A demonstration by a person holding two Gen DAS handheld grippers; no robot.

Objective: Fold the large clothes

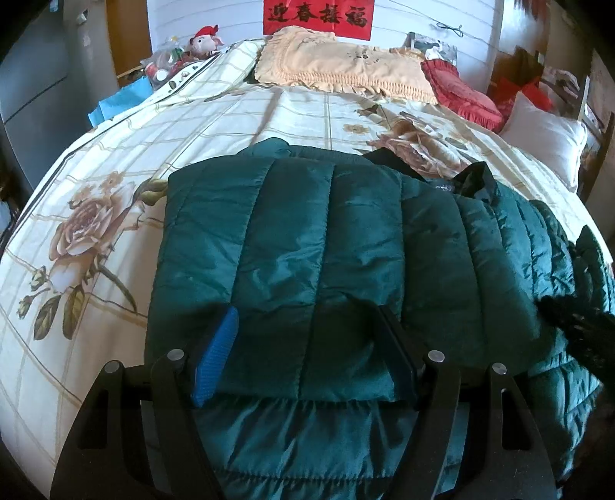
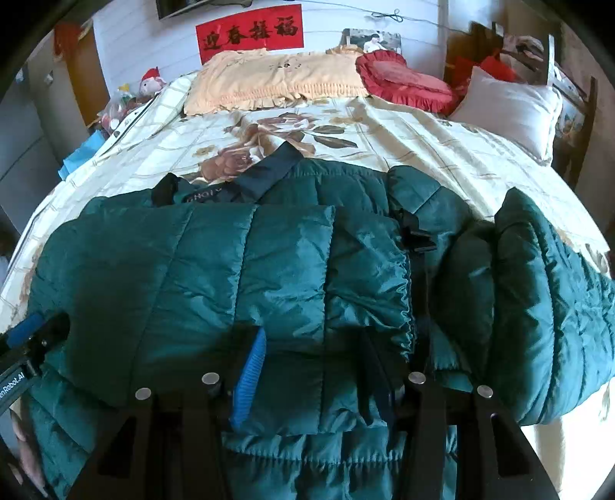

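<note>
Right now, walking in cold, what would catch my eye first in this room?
A big dark green puffy jacket sprawls across the near half of the flowered bedspread, partly folded. On the wall above the pillows hangs a bright red banner with black characters. Each tool, left and right, stands wide around the jacket's near edge.

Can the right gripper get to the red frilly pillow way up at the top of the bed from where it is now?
Probably not yet. The right gripper sits open over the green puffer jacket at the near end, and the red pillow lies far up the bed. Nothing blocks it; it would just need to move closer.
</note>
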